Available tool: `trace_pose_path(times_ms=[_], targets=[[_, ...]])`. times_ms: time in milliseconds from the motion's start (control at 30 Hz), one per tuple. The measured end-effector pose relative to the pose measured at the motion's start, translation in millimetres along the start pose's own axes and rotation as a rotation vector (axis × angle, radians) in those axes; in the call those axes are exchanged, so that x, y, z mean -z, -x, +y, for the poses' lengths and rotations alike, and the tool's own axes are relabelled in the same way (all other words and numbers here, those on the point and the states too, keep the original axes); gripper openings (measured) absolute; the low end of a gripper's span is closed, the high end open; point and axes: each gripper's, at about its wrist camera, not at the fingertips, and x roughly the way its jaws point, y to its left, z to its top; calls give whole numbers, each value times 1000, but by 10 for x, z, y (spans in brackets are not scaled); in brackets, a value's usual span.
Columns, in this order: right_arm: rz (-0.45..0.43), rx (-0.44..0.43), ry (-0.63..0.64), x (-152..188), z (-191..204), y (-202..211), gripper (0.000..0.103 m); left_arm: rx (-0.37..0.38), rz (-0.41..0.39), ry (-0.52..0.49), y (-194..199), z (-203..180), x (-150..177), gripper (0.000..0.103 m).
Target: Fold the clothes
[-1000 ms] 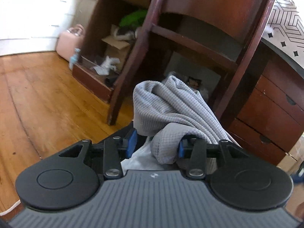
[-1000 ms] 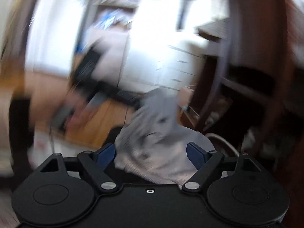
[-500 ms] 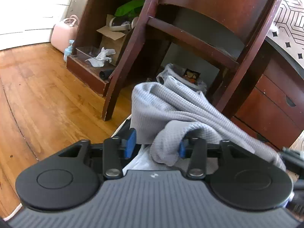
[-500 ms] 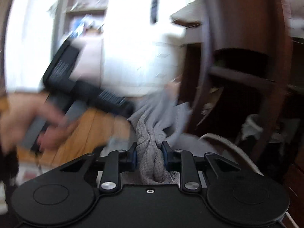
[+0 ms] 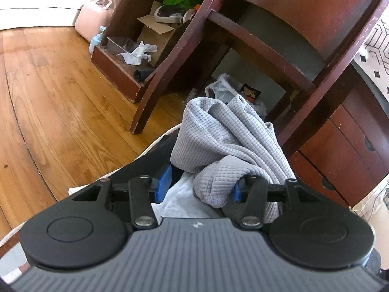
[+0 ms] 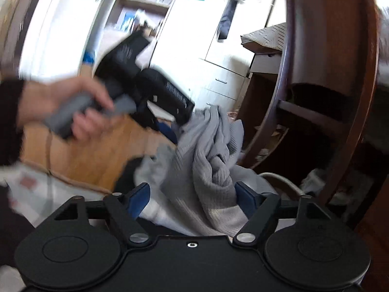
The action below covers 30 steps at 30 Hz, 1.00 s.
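Grey waffle-knit garment (image 5: pixel 226 143), bunched, crumpled

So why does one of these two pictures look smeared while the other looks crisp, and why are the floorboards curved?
Right wrist view: motion blur smears the hand and the shelves, and the white doors are blown out by glare. Left wrist view: sharp, with the grey garment and chair clear. The wood floor curves only through fisheye distortion.

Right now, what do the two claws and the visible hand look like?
Left claw: grey ribbed body, black round side housings, black linkages with silver screws, blue pads. Right claw: same build, smooth black body. The left hand is bare, with a dark sleeve, on a grey handle.
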Motion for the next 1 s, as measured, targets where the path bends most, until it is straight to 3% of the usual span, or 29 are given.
trace_pose_path(times_ms=[167, 233, 267, 333, 433, 500, 567, 667, 733, 833, 900, 1000], targets=[[11, 25, 16, -69, -94, -270, 74, 6, -1, -3, -13, -28, -26, 48], [12, 7, 14, -128, -175, -392, 63, 1, -1, 5, 9, -24, -39, 48], [10, -20, -2, -171, -241, -435, 44, 1, -1, 17, 29, -7, -43, 48], [12, -71, -54, -248, -398, -496, 36, 1, -3, 41, 70, 26, -50, 48], [30, -135, -187, -335, -713, -516, 33, 101, 44, 242, 140, 225, -8, 52], [42, -177, -275, -392, -924, -529, 32, 217, 99, 408, 190, 339, 85, 64], [54, -220, -364, -450, -1134, -542, 32, 310, 126, 479, 233, 314, 192, 67], [68, -210, -386, -510, -1254, -555, 32, 375, 127, 508, 240, 144, 323, 76], [57, -208, -365, -520, -1231, -537, 32, 416, 73, 560, 224, 62, 397, 80], [37, -210, -330, -527, -1181, -505, 32, 413, -123, 727, 195, 70, 518, 90], [16, -241, -339, -503, -1205, -503, 31, 415, -172, 747, 138, 81, 538, 97], [-17, -290, -349, -410, -1221, -441, 30, 381, -140, 724, 75, 46, 518, 97]])
